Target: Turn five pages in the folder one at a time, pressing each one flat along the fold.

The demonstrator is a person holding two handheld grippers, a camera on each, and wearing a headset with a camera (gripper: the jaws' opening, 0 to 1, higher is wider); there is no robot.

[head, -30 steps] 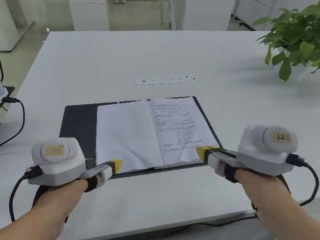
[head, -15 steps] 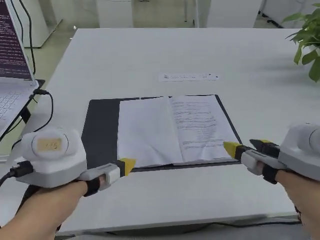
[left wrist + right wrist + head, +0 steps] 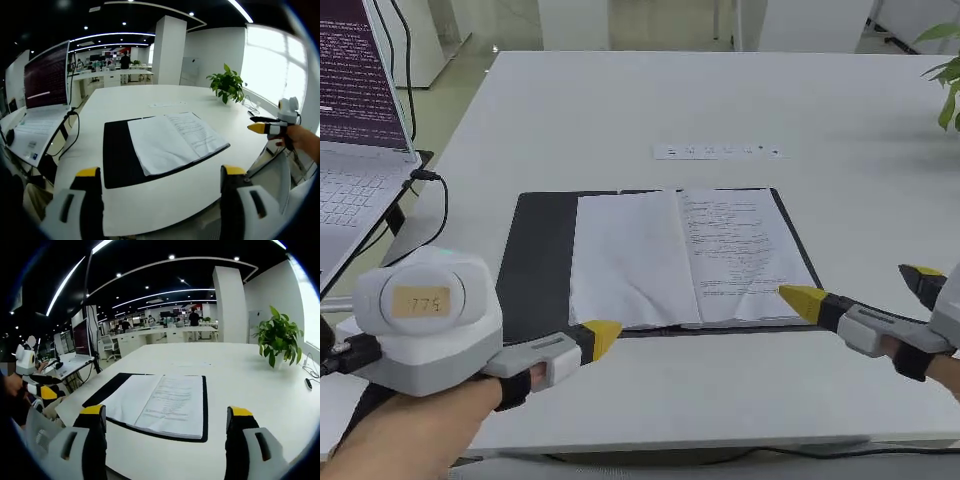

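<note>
A black folder (image 3: 540, 260) lies open and flat on the white table, with a blank white page (image 3: 625, 255) on the left and a printed page (image 3: 740, 250) on the right. My left gripper (image 3: 595, 340) hovers just off the folder's near left corner, open and holding nothing. My right gripper (image 3: 860, 290) hangs by the near right corner with its yellow-tipped jaws wide apart and nothing between them. The left gripper view has the folder (image 3: 117, 155) ahead of the left gripper (image 3: 160, 172). In the right gripper view, the folder (image 3: 205, 407) lies ahead of the right gripper (image 3: 166, 411).
An open laptop (image 3: 350, 130) stands at the far left, with a black cable (image 3: 432, 215) hanging off the table's edge. A white strip (image 3: 715, 152) lies beyond the folder. A potted plant (image 3: 948, 70) stands at the far right. The table's near edge runs under both grippers.
The head view has swung left, bringing the laptop into sight. The right gripper's tips stand wider apart than before. The left gripper sits closer to the camera. The folder has not moved.
</note>
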